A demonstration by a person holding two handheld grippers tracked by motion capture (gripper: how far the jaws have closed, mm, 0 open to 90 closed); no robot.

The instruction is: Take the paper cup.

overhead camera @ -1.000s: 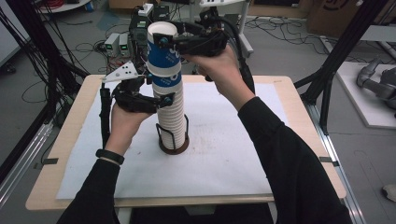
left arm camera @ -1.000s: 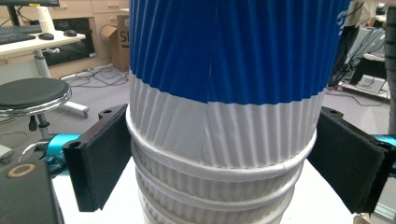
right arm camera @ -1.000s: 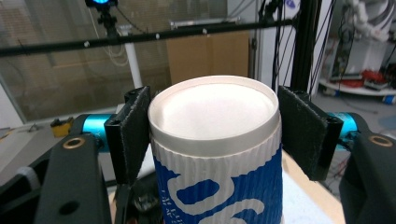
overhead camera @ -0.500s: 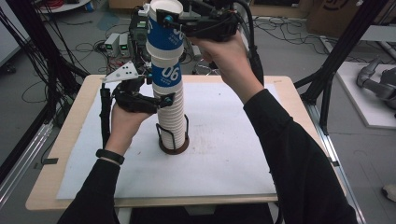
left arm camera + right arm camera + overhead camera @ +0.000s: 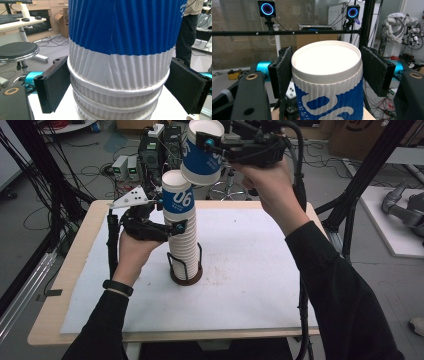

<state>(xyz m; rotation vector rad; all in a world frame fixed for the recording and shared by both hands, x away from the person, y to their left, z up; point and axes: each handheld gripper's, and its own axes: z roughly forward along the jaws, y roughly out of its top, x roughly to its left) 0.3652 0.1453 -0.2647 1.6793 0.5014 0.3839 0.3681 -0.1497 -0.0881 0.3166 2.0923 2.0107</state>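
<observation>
- the paper cup [image 5: 202,157] in the right hand-held gripper [image 5: 212,143] hangs in the air above and just beside the top of the stack of cups [image 5: 181,227]; its jaws are clamped on the cup near its rim.
- the cup looks light, thin-walled and ribbed, so i judge it easy to crush; a gentle squeeze just under the stiffer rolled rim seems best.
- the left hand-held gripper [image 5: 172,225] stands wide around the stack on the bench [image 5: 260,270], pads beside the cup rims; i cannot tell whether they press.
- the stack sits in a wire holder [image 5: 186,269] and probably tips easily, being tall and narrow.
- count: one cup lifted, one stack (its cups too close to count), one holder, two hand-held grippers.
</observation>
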